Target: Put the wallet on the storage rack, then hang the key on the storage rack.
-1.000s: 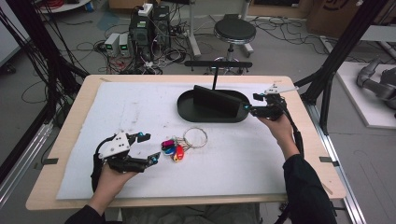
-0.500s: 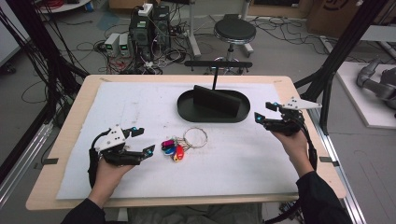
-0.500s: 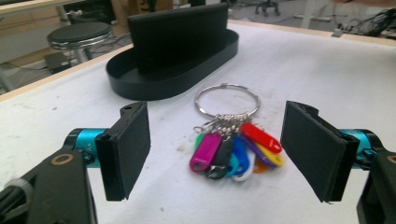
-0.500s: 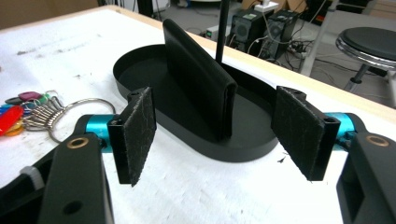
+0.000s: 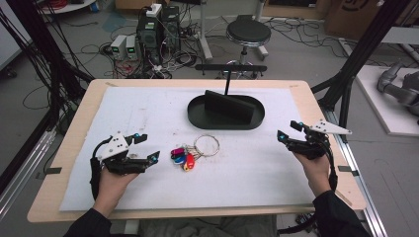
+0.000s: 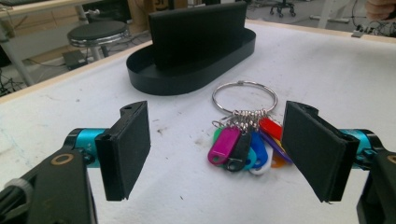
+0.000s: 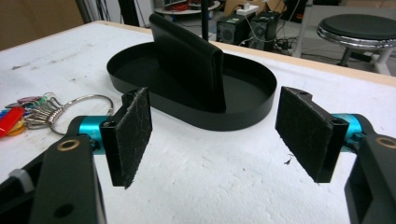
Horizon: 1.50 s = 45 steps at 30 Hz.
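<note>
The keys point(image 5: 188, 154) lie flat on the white mat point(image 5: 148, 113), near the middle of the table point(image 5: 316, 106) and just in front of the black tray point(image 5: 225, 121). They are a bunch of coloured plastic tags on a wire ring point(image 5: 206, 145), and the ring end points towards the tray without touching it. In the left gripper view the tags overlap: a magenta one, a black one, a blue one and a red one are plain enough, while a green one and an orange one only peek out from under the rest, and the right jaw's pad covers the edge of the bunch.

The left gripper point(image 5: 143, 148) sits low over the mat just left of the keys, jaws spread wide, nothing between them; its own camera frames the bunch in the gap ahead of the pads, clear of both. The hand point(image 5: 114, 180) under it is mostly covered by the gripper body.

The right gripper point(image 5: 289, 133) is well apart from the keys, out by the right edge of the mat, jaws also spread and holding nothing. Its view looks at the tray and the upright black block point(image 7: 189, 58) standing in it; the keys point(image 7: 21, 112) show at the far left there, cut off by the frame edge and partly behind the left jaw, so only the ring and a red tag are readable
</note>
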Available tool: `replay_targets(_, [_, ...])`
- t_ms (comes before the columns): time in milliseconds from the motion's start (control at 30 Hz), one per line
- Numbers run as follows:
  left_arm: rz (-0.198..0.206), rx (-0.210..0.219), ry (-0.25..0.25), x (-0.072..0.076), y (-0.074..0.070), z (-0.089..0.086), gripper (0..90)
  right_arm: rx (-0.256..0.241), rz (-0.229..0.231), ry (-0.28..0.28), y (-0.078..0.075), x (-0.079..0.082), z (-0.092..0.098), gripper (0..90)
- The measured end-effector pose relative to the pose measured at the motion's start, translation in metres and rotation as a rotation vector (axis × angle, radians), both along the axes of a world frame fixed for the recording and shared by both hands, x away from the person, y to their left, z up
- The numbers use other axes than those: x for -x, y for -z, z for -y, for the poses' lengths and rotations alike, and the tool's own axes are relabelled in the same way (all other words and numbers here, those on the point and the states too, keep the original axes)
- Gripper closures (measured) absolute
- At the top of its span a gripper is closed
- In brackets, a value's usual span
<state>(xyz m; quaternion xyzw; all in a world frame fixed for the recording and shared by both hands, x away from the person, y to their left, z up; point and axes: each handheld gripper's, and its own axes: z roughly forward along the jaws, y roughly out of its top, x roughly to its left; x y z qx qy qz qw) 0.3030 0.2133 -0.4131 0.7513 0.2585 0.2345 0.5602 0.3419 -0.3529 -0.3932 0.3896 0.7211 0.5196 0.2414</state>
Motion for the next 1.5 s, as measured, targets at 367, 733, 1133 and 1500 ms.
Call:
replay_targets(367, [0.016, 0.008, -0.048, -0.001, -0.001, 0.003, 23.1, 0.012, -0.001, 0.005, 0.005, 0.007, 0.002, 27.6])
replay_targets(733, [0.011, 0.035, -0.094, -0.004, -0.002, 0.002, 23.2, 0.026, 0.01, -0.003, 0.004, 0.011, 0.0, 27.6])
replay_targets(1133, [0.022, 0.081, -0.069, -0.001, 0.004, -0.01, 29.3, 0.03, 0.005, -0.001, 0.006, 0.005, -0.003, 27.6])
replay_targets(1500, [-0.079, 0.173, -0.007, -0.013, -0.001, 0.006, 28.9, 0.038, 0.014, 0.01, 0.007, 0.01, 0.001, 27.9])
